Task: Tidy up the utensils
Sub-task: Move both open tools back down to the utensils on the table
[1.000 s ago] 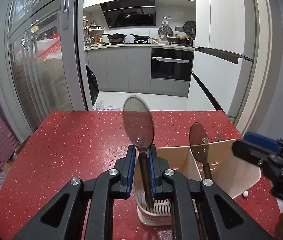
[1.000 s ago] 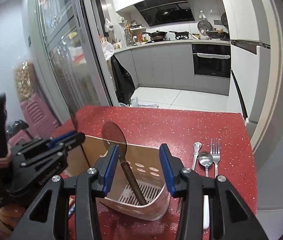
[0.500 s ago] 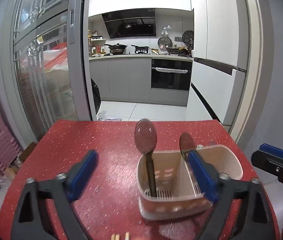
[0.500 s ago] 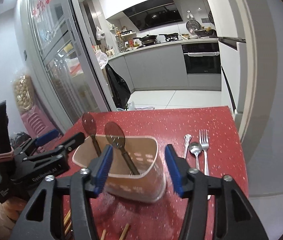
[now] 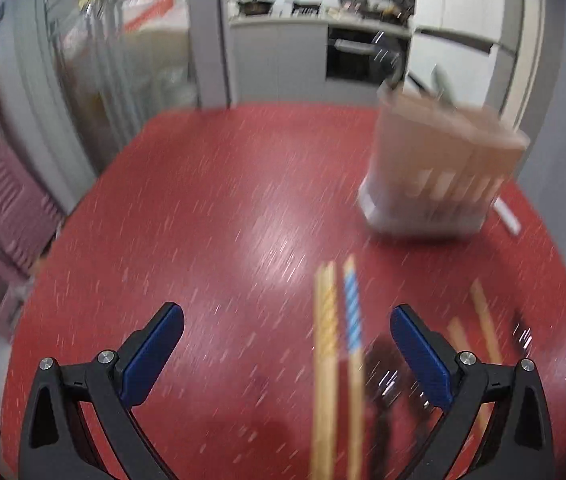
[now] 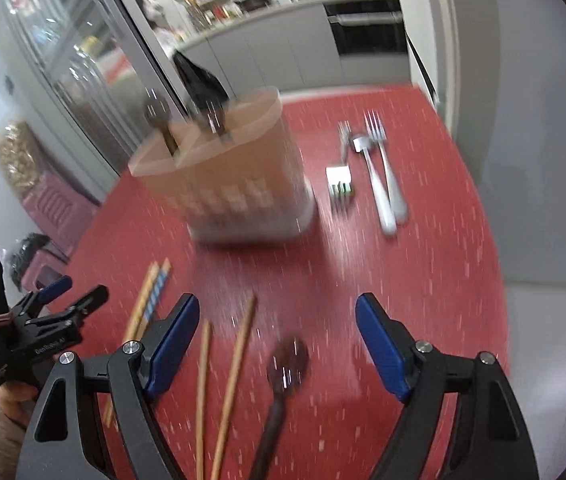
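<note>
Both tongs, left (image 5: 287, 344) and right (image 6: 273, 340), gape empty and tilt down over the red speckled table (image 5: 203, 200), the right having just been opening, above four wooden chopsticks (image 6: 239, 360), one dark spoon (image 6: 287, 364), beyond them the beige slotted plastic utensil holder (image 6: 243, 184) holding two dark spoons (image 6: 161, 124).

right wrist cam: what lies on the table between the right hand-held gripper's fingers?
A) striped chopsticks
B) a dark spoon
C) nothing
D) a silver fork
B: a dark spoon lies on the red table between the open fingers of the right hand-held gripper; the silver forks lie farther off, beside the utensil holder.
</note>
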